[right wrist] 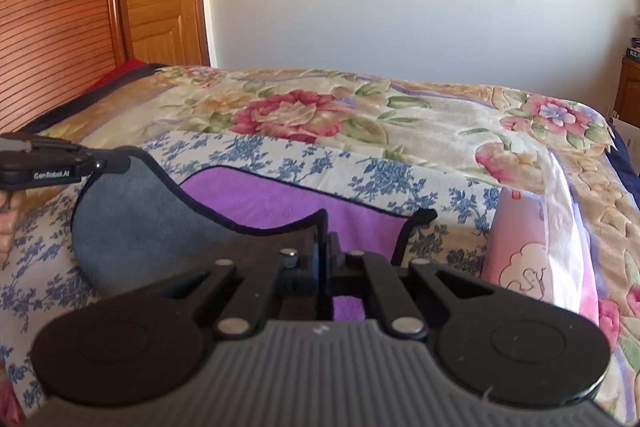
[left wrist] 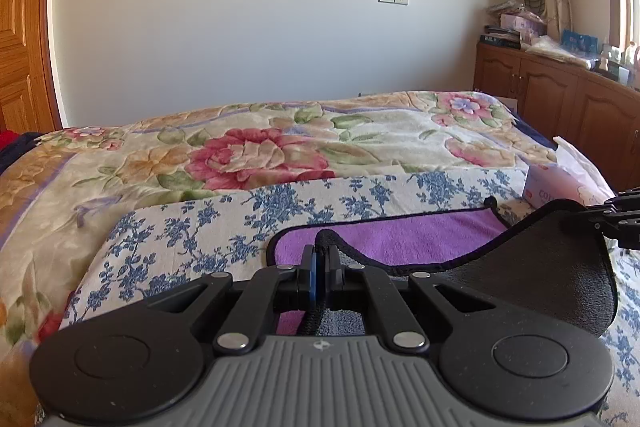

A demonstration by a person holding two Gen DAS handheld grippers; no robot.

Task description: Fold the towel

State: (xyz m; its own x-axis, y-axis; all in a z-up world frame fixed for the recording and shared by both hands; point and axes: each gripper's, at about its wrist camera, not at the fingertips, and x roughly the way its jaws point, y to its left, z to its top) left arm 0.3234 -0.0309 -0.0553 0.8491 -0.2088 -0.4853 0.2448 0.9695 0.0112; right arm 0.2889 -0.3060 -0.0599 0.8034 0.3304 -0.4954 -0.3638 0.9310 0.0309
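Indoors: both tongs point(left wrist: 320, 255) point(right wrist: 324, 247) pinch towel point(left wrist: 400, 239) over floral bed point(left wrist: 260, 151), white wall point(left wrist: 240, 27).

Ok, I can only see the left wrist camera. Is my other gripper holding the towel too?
Observer: Yes. The right wrist view shows the right gripper shut on the towel's black-trimmed edge.
Operator: And what's the pink thing beside it?
Observer: A pink pack with a line drawing on it. It lies to the right of the towel, not touching it.
Operator: Can you see my left gripper from there?
Observer: Yes, the left gripper is at the far left with GenRobot.AI written on its side. It is pinching the towel where the grey side curls up.
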